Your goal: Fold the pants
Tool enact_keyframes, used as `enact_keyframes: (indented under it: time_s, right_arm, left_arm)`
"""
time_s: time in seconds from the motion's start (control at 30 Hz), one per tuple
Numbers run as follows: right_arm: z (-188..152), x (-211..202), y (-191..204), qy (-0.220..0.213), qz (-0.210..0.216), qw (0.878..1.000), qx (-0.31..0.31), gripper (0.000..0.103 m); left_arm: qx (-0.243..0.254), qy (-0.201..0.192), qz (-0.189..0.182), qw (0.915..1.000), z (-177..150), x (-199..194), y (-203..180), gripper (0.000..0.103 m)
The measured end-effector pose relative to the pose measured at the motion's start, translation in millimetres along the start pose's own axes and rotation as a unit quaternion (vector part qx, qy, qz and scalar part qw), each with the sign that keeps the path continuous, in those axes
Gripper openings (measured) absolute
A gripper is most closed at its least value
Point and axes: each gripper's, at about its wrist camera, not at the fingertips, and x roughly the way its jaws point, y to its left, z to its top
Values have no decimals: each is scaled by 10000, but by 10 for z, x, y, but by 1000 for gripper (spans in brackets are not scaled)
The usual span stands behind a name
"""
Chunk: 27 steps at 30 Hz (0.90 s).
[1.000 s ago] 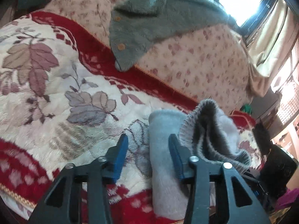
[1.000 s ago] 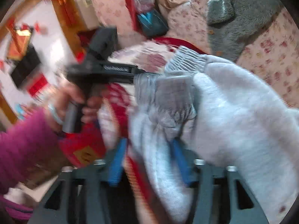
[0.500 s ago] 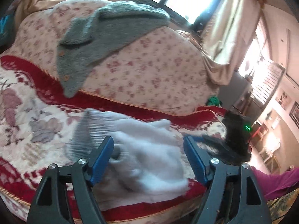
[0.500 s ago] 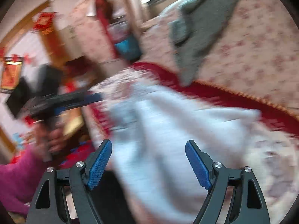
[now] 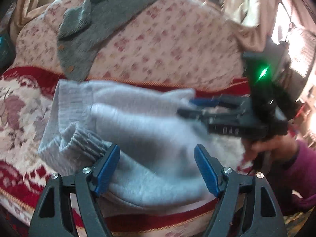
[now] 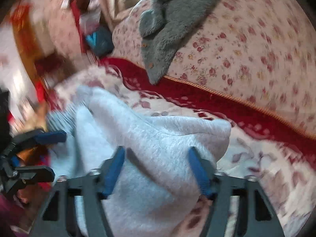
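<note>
Grey fleece pants (image 5: 142, 122), bunched, lie on the floral sofa cover (image 5: 17, 106). Left tool (image 5: 157, 164) released, pants between its spread fingers; right tool (image 6: 157, 169) closing astride a fold, not yet pressing.

A lived-in home sitting room: a sofa (image 5: 158, 45) in rose-print fabric, a red floral throw (image 6: 197, 96) over its seat, a grey cardigan (image 6: 177, 19) on the backrest, curtains (image 5: 246, 9) at a bright window.
</note>
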Motion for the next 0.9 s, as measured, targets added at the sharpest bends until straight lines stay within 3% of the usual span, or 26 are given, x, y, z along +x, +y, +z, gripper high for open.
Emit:
enact_keyframes:
  time_s: [0.1,0.37,0.47,0.57,0.7,0.9]
  right_arm:
    - [52,96,-1,-39,-86,10000,21,45]
    - [32,493,-210,57,-5,9985,553,44]
    - [-7,438,-220,-96,55,9980,624,45]
    - [-5,284,-215,-108,152,9966,803,52]
    - [-59,7,-107,-227,280,9947,959,81]
    - [-217,-211,5,-72,407,9931,1097,89]
  left_arm:
    - [-89,32,69,9999,-130,21,98,77]
    - [-284,-138,38,9995,-413,-18,206,76]
    - [-368,-195,76,9991,-399,-7,200,77]
    - [-493,-281,143,9983,-376,-26,181,77]
    - [-606,-405,353,9967,-354,-61,121,77]
    - [-650,-416,687,9946,-276,-111,14,87]
